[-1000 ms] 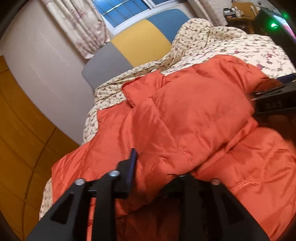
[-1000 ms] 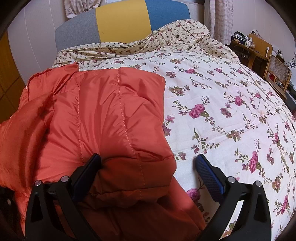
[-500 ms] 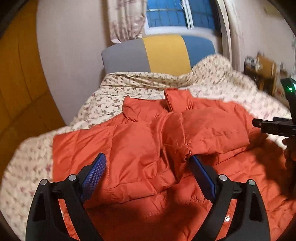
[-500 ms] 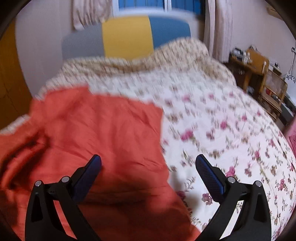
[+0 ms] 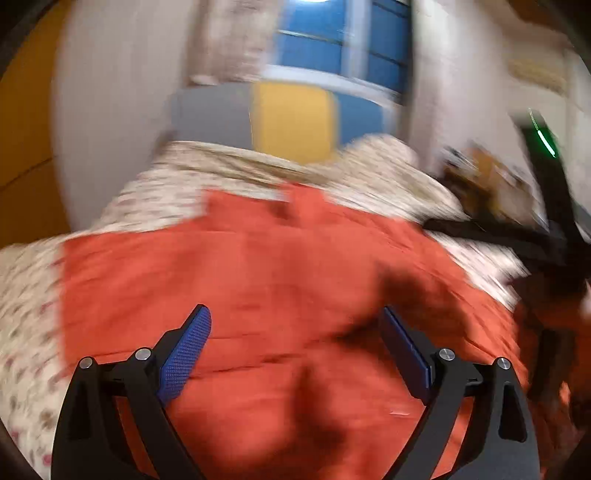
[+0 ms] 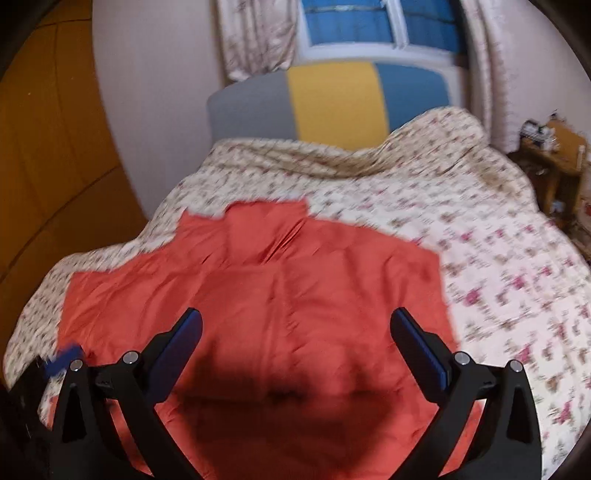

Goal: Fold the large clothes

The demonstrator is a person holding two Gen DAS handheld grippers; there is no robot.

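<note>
An orange puffer jacket (image 6: 280, 295) lies spread on the floral bedspread (image 6: 498, 258), collar toward the headboard, with its sleeves folded in over the body. It also shows, blurred, in the left wrist view (image 5: 258, 277). My left gripper (image 5: 295, 343) is open and empty, raised above the jacket's lower part. My right gripper (image 6: 295, 343) is open and empty, also raised above the jacket. The right gripper shows as a dark blurred shape at the right of the left wrist view (image 5: 546, 229). A blue pad of the left gripper shows at the lower left of the right wrist view (image 6: 62, 360).
A grey, yellow and blue headboard (image 6: 332, 99) stands at the far end under a window (image 6: 369, 26) with curtains. A wooden wardrobe (image 6: 48, 147) stands on the left. A wooden side table (image 6: 554, 155) with clutter stands on the right.
Both grippers have let go of the jacket and risen away from it. The left jaws went from shut on fabric to open. The folded jacket now lies flat.
</note>
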